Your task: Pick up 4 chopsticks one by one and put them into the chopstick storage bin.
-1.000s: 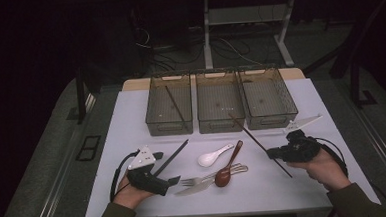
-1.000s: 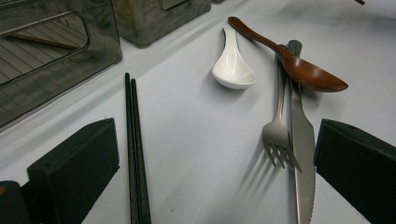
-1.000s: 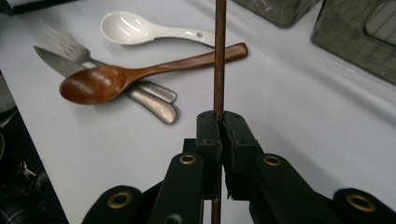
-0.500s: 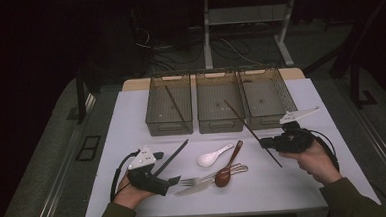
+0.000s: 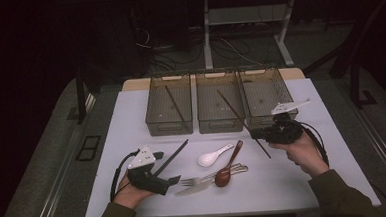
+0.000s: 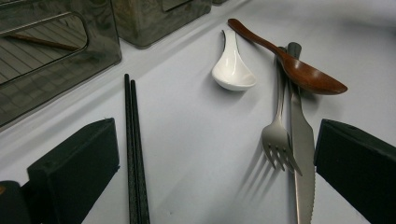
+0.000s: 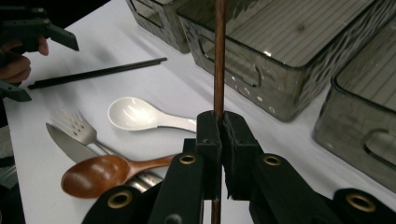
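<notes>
Tongs first: from the high view, the right tongs (image 5: pixel 255 133) are clamping a brown chopstick (image 5: pixel 234 112) partway along its length, so the long end is angling up over the middle bin (image 5: pixel 221 126), which looks to me like lining it up for a drop there. The left tongs (image 5: pixel 172 179) are resting low on the desk (image 5: pixel 126 117) beside the black chopsticks (image 5: pixel 171 158), probably just waiting their turn. Left gripper view: jaws are standing wide apart with nothing between them, aiming down the black chopsticks (image 6: pixel 133 140), with the white spoon (image 6: pixel 232 70), wooden spoon (image 6: pixel 299 70), fork (image 6: pixel 279 140) and knife (image 6: pixel 301 154) lying bunched farther right. Right gripper view: jaws are pinching together on the brown chopstick (image 7: pixel 219 56), which is rising straight up toward the bin (image 7: pixel 280 65), a grip that's keeping it from swinging.
</notes>
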`<state>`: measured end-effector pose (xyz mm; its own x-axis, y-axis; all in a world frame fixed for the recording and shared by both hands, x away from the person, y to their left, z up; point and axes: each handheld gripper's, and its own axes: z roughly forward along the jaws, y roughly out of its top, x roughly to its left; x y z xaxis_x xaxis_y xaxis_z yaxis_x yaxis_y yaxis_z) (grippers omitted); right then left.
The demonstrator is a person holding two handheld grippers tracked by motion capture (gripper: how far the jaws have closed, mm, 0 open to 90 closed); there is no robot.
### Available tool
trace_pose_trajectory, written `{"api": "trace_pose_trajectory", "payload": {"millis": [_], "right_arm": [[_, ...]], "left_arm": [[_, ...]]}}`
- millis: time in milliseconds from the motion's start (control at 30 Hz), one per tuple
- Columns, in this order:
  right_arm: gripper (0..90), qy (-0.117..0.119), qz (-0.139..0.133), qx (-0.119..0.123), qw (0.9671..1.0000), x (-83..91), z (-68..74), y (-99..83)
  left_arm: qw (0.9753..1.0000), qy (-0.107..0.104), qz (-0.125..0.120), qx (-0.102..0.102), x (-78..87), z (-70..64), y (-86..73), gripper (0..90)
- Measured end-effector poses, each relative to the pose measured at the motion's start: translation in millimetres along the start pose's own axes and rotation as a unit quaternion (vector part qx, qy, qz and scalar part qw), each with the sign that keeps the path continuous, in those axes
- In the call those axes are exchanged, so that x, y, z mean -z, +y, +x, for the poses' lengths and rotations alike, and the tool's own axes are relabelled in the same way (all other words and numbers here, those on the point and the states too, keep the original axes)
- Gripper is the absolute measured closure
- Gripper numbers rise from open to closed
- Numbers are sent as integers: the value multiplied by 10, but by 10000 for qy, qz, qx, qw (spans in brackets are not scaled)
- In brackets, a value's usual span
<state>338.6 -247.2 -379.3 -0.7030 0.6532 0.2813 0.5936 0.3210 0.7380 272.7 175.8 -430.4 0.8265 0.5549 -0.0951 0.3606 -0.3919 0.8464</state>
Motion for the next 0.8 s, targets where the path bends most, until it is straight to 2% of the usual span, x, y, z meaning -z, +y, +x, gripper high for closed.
{"api": "trace_pose_trajectory", "payload": {"millis": [367, 800], "right_arm": [[850, 152, -252, 52, 9996, -145, -4, 196], [850, 236, -528, 166, 9982, -360, 93, 503]], "left_arm": [[10000, 41, 1, -4, -5, 1, 1, 0], [10000, 28, -51, 22, 6, 20, -6, 0]]}}
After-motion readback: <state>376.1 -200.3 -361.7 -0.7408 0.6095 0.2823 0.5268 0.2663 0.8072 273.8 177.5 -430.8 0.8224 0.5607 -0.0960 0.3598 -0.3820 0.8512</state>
